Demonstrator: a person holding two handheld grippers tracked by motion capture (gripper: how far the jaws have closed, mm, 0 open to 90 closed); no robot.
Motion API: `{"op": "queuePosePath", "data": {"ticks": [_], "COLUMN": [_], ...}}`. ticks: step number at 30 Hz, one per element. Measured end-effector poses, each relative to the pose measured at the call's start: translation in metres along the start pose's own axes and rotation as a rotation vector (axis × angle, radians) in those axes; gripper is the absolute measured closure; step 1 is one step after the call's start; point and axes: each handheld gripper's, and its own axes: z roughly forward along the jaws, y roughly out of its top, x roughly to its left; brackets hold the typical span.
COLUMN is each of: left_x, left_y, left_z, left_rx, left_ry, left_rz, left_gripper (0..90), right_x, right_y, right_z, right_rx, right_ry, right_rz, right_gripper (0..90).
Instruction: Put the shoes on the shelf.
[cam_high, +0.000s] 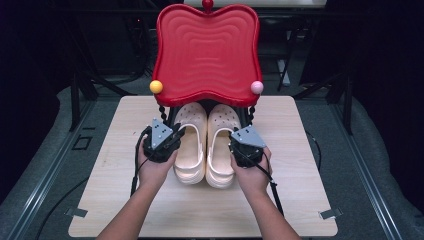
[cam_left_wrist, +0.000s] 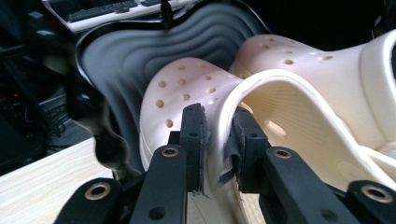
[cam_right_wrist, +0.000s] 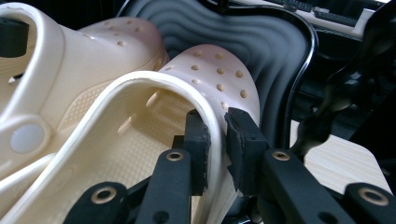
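Here each tongs (cam_left_wrist: 218, 140) (cam_right_wrist: 219, 140) clamps own clog (cam_high: 191, 145) (cam_high: 221, 145) sidewall.

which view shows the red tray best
The high view: the whole red tray, raised above the clogs' toes, in colour. Both claw views catch just part of its ribbed surface, looking dark grey.

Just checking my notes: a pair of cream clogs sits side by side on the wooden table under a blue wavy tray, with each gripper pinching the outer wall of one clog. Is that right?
Not quite: the tray is red, not blue, as the high view shows. The rest stands: the left gripper pinches the outer wall of the left clog, the right gripper that of the right clog, side by side on the wooden table.
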Motion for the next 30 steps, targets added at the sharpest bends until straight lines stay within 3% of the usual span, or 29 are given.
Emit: {"op": "queuePosePath", "data": {"ticks": [2,3,4,9,15,20,22,27,30], "left_x": [-0.003,-0.005,-0.005,-0.004,0.001,0.000,-0.001,-0.002,-0.005], "left_y": [-0.005,-0.006,-0.007,-0.006,-0.008,-0.011,-0.013,-0.012,-0.010], "left_z": [0.001,0.000,-0.001,-0.001,-0.001,-0.004,-0.003,0.000,0.002], "left_rx": [-0.001,-0.009,-0.010,0.002,0.013,0.019,0.027,0.027,0.021], "left_ry": [-0.007,0.010,0.011,0.016,-0.018,-0.030,-0.020,0.011,0.031], "left_rz": [0.003,0.011,-0.002,-0.032,-0.133,-0.150,-0.137,-0.137,-0.106], "left_gripper": [75.8,75.8,75.7,70.6,59.4,56.9,57.2,63.0,68.1], "right_x": [0.002,0.003,0.004,0.000,-0.001,0.003,0.003,0.005,0.009], "right_y": [-0.005,-0.006,-0.007,-0.007,-0.007,-0.007,-0.008,-0.008,-0.007], "right_z": [0.002,0.002,0.001,0.001,0.000,-0.002,-0.002,0.001,0.003], "right_rx": [0.004,-0.008,-0.012,-0.008,0.005,0.000,-0.001,-0.006,-0.018], "right_ry": [0.004,0.006,-0.008,0.015,0.050,0.052,0.055,0.020,-0.012], "right_rz": [-0.005,-0.006,-0.012,0.006,0.022,0.004,-0.001,-0.020,-0.031], "right_gripper": [76.8,76.8,76.7,72.3,67.5,65.1,64.5,70.5,75.3]}}
